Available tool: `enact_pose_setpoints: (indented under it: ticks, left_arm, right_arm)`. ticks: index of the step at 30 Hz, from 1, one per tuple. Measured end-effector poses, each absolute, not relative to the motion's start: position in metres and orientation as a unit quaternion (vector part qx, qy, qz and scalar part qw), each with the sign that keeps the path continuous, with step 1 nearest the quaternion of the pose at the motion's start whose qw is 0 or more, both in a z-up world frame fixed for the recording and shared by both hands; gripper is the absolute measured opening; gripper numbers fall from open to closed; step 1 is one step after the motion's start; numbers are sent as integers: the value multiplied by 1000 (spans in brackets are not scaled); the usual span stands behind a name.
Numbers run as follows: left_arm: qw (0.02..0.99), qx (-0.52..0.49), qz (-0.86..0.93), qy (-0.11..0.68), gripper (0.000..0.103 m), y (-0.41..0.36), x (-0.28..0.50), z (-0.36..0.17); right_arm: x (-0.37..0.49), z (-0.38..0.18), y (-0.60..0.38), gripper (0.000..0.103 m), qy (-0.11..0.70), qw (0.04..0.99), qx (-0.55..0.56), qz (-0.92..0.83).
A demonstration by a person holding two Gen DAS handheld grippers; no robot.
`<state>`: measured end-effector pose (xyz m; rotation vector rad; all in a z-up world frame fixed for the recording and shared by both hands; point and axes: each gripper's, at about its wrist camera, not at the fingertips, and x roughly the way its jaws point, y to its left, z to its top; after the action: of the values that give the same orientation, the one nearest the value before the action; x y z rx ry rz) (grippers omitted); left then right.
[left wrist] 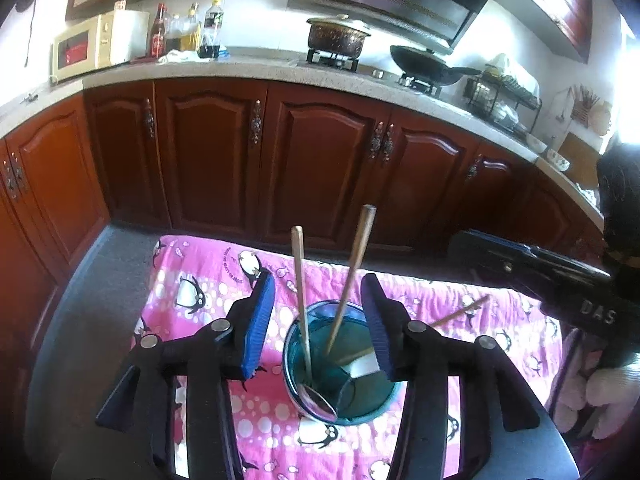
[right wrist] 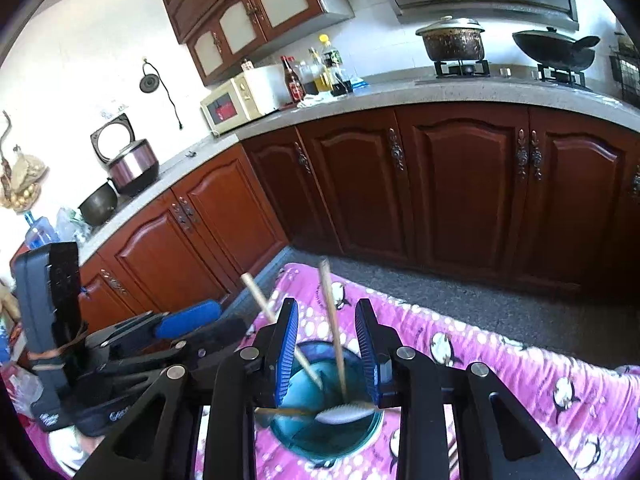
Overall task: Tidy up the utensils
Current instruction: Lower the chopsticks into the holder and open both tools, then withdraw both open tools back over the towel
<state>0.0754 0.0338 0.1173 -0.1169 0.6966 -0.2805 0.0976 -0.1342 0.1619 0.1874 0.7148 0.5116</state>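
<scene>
A blue-green glass cup (left wrist: 360,400) (right wrist: 320,436) stands on a pink penguin cloth (left wrist: 200,272) (right wrist: 500,360). Two wooden-handled utensils stand tilted in it: a metal spoon (left wrist: 298,280) (right wrist: 260,300) and a second handle (left wrist: 356,264) (right wrist: 332,320). A third utensil (left wrist: 460,312) with a pale bowl (right wrist: 344,414) lies slanted across the cup's mouth. My left gripper (left wrist: 320,328) hangs open over the cup, with both upright handles between its blue pads but untouched. My right gripper (right wrist: 328,352) is open too, and one handle passes free between its pads.
Dark red cabinets (left wrist: 320,160) under a stone counter run behind the table across a strip of grey floor (right wrist: 460,292). The right gripper's black body (left wrist: 560,280) reaches in from the right, and the left gripper's body (right wrist: 120,344) sits at the left.
</scene>
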Motion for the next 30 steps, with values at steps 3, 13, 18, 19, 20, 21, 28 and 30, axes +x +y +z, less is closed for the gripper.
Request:
enact_pose_setpoints:
  ticks: [3,13,18,19,20,21,28,30]
  left_arm:
    - [931,-56,-149,330,48,31,57,127]
    - [925,-44,-195,324,50,10,6,134]
    - [914,-25,-216,344,50,-12,-14,116]
    - [911,-24,-219,349,50,-16,-16,112]
    - [905,-25,-225,360,50,-21,-20,104]
    - [900,-27,-229,369,50,-24,-21,97]
    - [865,-25,-234,444,50,-55,-28,24]
    - [851,-24,-229,471,50,-62,-24,0]
  right_arm:
    - [73,169,-148,32,339,903,97,247]
    - [-5,112,-212,37,393,892,113,195]
    - [-8,39,-234,37,464,866,122,142]
    - [-6,27,-237,37,475,861,124,133]
    - [-3,10,-238,37,490,854,125,122]
    - [0,0,-238,37,499,850,125,117]
    - [19,-48,-225,36,534,830,125,102]
    - [21,-57,-220,36,543,828,110,92]
